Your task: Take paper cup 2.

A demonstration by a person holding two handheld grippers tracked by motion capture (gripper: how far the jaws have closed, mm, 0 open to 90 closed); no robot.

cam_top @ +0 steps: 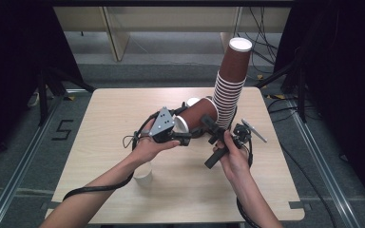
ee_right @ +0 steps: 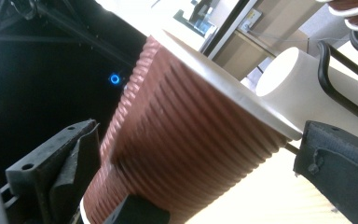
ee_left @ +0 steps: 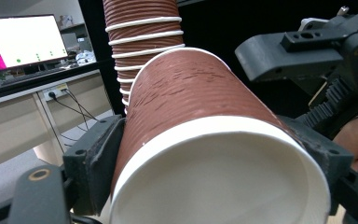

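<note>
Near the desk's point(cam_top: 123, 109) far edge, the left gripper point(cam_top: 183, 137) clamps the cup point(cam_top: 197, 115); the right gripper's point(cam_top: 208, 129) jaws flank it, grip unclear.

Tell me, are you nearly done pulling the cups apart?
Not nearly. Done: one white cup stands alone near the table's front, another sits behind the grippers. In hand: the left gripper is clamped on the end brown cup, and the right gripper has it between its fingers too. Left: the long brown stack looks still nested.
</note>
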